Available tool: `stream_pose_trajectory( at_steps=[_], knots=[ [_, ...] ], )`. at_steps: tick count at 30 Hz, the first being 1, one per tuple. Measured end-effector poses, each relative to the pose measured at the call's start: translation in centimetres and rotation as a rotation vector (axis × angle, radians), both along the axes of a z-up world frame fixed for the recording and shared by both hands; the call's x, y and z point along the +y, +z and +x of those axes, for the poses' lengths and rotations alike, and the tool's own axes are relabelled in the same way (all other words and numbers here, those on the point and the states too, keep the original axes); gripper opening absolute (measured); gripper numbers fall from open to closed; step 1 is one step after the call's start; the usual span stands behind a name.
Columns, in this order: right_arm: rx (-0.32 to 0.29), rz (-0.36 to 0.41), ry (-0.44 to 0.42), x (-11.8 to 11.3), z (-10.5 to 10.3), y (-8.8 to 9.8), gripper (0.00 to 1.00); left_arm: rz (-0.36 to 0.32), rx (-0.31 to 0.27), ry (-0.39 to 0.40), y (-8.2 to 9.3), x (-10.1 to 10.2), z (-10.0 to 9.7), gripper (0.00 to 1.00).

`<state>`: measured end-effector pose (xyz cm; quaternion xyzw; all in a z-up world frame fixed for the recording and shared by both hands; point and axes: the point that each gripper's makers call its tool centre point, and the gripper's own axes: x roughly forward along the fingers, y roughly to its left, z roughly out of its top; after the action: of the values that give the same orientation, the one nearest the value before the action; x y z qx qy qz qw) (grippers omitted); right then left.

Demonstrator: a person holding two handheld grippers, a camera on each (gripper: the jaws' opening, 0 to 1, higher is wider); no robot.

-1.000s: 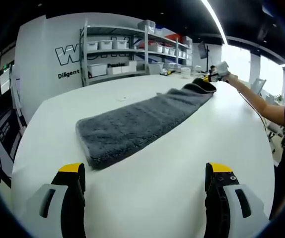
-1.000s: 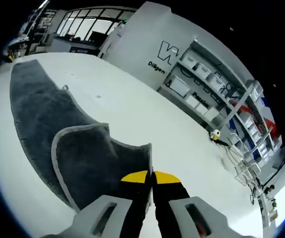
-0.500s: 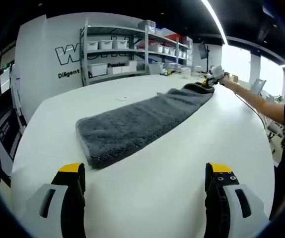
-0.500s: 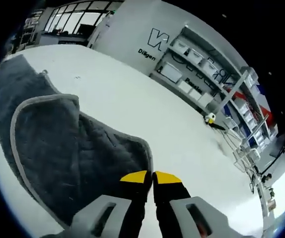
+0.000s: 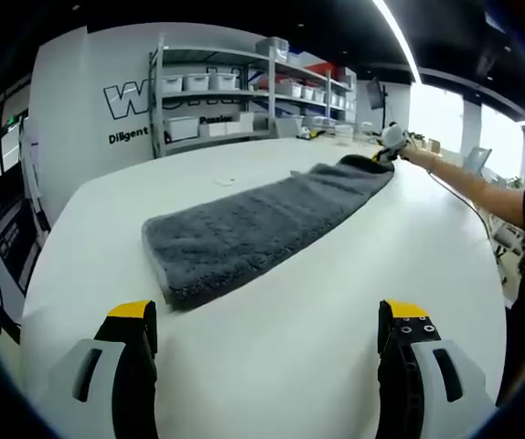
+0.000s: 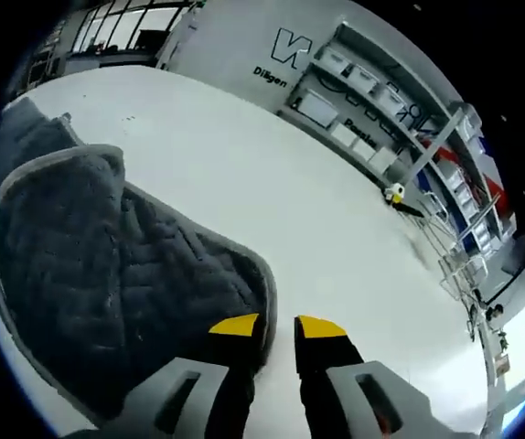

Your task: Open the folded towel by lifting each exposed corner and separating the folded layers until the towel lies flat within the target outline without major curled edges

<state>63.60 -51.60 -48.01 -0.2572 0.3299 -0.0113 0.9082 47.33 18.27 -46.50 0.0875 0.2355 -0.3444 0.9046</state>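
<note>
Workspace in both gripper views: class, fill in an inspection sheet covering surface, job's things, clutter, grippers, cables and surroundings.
Surface: white table, bare near the left gripper.
Job's things: grey towel, long and partly folded; its far end is bunched.
Clutter: small yellow-and-white object near the table's far edge.
Grippers: left gripper open, apart from the towel; right gripper slightly parted at the towel's edge.
Cables: some hang near the shelving.
Surroundings: shelves with bins, lettered wall, windows.

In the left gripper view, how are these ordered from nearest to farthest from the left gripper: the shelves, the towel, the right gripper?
From the left gripper:
1. Towel, just ahead on the table.
2. Right gripper, at the towel's far end, upper right.
3. Shelves, beyond the table against the wall.
</note>
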Motion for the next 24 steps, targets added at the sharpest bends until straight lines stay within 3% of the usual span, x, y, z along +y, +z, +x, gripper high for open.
stream_pose_trajectory(
  at_steps=[7, 12, 16, 21, 24],
  knots=[
    [-0.084, 0.030, 0.049, 2.0, -1.3, 3.7, 0.27, 0.006, 0.005, 0.001, -0.1, 0.0, -0.1, 0.99],
    [-0.174, 0.086, 0.246, 8.3, -3.0, 6.5, 0.31, -0.001, -0.006, -0.013, 0.3, -0.3, -0.3, 0.99],
    [-0.201, 0.168, 0.388, 13.9, -5.3, 7.7, 0.32, 0.003, -0.009, -0.008, 0.4, 0.1, -0.2, 0.99],
    [-0.176, 0.176, 0.503, 18.5, -7.8, 7.4, 0.31, 0.002, -0.007, -0.007, 0.4, 0.1, -0.2, 0.99],
    [-0.146, 0.154, 0.528, 19.8, -8.2, 6.5, 0.31, 0.000, -0.008, -0.011, 0.4, -0.1, -0.4, 0.99]
  ],
)
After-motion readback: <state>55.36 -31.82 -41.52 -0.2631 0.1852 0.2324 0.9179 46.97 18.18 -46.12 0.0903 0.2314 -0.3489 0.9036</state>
